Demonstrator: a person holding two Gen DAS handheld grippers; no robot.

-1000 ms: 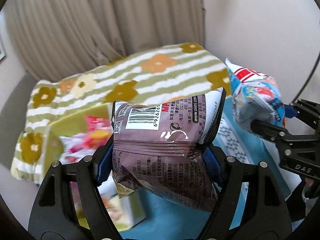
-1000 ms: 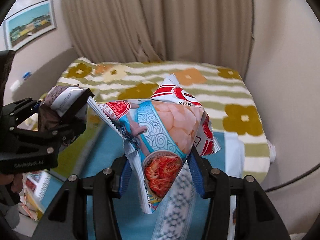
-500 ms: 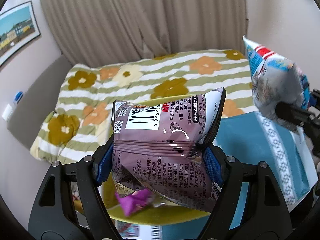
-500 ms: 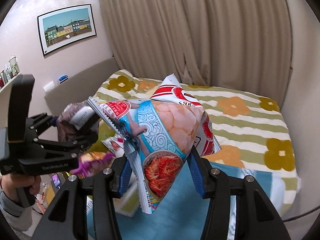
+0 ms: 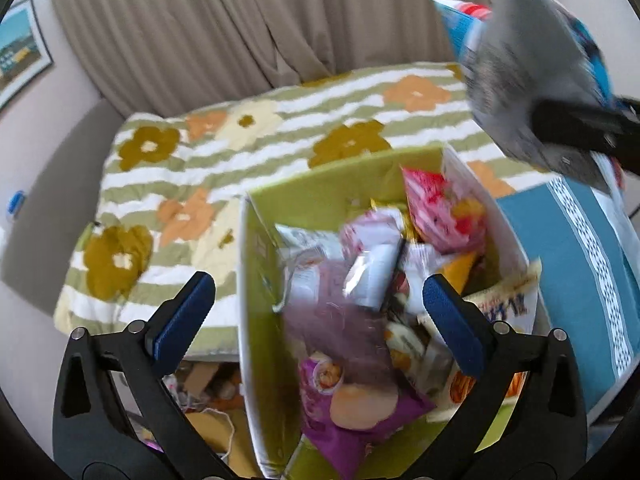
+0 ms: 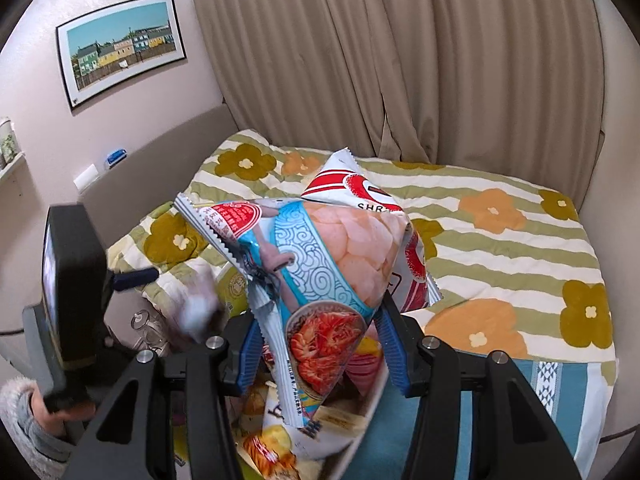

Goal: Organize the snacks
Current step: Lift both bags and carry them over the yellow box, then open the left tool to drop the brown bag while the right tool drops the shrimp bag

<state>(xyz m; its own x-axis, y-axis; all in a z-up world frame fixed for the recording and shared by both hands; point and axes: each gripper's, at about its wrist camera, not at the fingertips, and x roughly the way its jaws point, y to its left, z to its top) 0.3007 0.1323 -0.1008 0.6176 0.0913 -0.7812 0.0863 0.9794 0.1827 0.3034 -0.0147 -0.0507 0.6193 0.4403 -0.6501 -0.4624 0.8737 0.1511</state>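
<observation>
My left gripper (image 5: pixel 316 292) hangs over a green box (image 5: pixel 260 320) that holds several snack packets. Its jaws are opening wide, and the pads touch nothing. A brown-purple snack bag (image 5: pixel 336 312) is a blur between and below them, dropping onto the pile. My right gripper (image 6: pixel 320 332) is shut on a blue and red shrimp chips bag (image 6: pixel 332 264), held up over the box's right side. In the left wrist view that bag (image 5: pixel 532 80) shows at the upper right.
The box stands against a bed with a striped, flowered quilt (image 5: pixel 240 152). A blue cloth (image 5: pixel 580 260) lies to its right. Loose clutter (image 5: pixel 208 384) sits low on the box's left. A curtain and walls close in behind. A hand (image 6: pixel 40 408) holds the left tool.
The left jaws have sprung apart and let the brown-purple bag go; it is falling into the green box. Both grippers have swung over the box. The right one keeps its bag.
</observation>
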